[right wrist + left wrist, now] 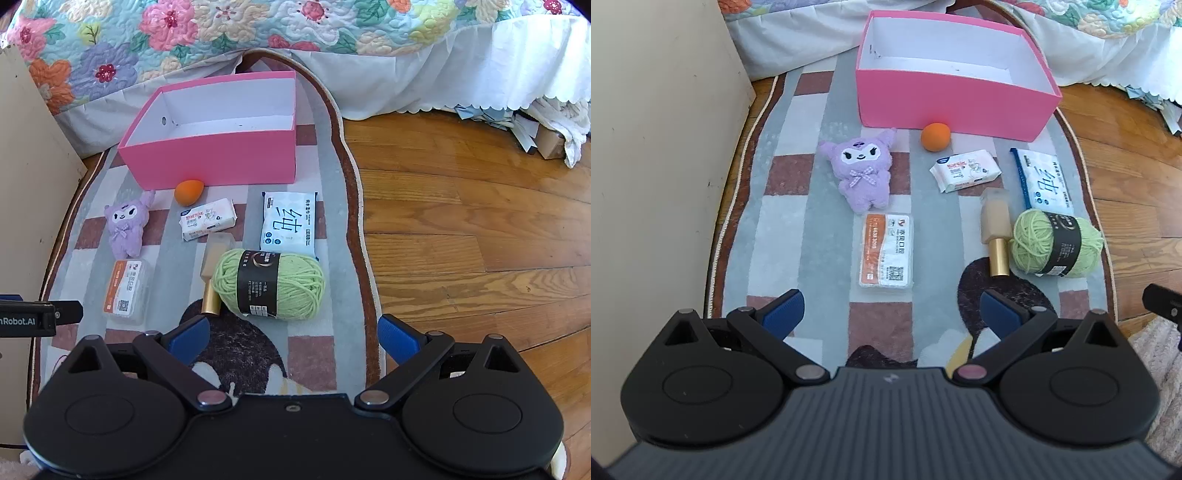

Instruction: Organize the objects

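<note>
An empty pink box (955,107) (210,155) stands at the far end of the rug. In front of it lie an orange sponge egg (935,136) (189,192), a purple plush toy (860,170) (127,225), a small wipes pack (964,170) (207,219), a larger tissue pack (1044,181) (289,223), a beige bottle with gold cap (996,229) (216,266), a green yarn ball (1057,242) (271,284) and an orange-labelled clear case (886,254) (126,288). My left gripper (890,312) is open and empty above the rug, just short of the case. My right gripper (291,338) is open and empty, just short of the yarn.
The patterned rug (812,206) (332,229) lies on a wooden floor (461,229). A cream cabinet side (657,147) (22,184) stands at the left. A bed with a floral quilt (258,29) and white skirt runs behind the box.
</note>
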A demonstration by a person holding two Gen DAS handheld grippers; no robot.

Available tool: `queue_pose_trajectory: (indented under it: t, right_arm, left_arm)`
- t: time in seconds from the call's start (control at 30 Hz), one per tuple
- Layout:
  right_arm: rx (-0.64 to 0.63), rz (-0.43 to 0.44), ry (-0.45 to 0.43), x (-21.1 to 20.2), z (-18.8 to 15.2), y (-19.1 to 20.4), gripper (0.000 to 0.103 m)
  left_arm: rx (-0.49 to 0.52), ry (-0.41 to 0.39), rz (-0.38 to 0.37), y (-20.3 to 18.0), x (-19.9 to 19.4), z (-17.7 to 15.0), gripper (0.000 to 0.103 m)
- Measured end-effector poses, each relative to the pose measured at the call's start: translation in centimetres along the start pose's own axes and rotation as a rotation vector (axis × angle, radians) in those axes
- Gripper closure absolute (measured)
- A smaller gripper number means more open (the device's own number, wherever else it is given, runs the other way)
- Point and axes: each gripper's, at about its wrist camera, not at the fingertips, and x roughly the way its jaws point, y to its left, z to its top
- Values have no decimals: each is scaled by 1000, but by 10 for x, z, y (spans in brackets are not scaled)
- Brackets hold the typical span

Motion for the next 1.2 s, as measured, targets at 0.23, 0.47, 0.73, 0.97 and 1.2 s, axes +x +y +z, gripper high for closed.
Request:
queue_pose_trajectory:
  t: [0.23,0.47,0.73,0.97,1.2]
  right_arm:
    - [-1,10,2,1,0,0,4]
    - [-3,10,8,3,-1,1,4]
    - [-10,9,10,3,-2,2,4]
    - [-16,5,15,4,-3,4,4]
    - [-17,0,18,6,-4,3,4]
  left_arm:
    - [51,-35,-66,-11,-7,-3,0]
    - [64,-68,-37,-11,-9,-3,0]
    - [78,-78,-51,-12,-11,-4,0]
    - [41,-112,-66,-7,-16,-4,0]
    - [19,-137,-46,-1,-18,-5,0]
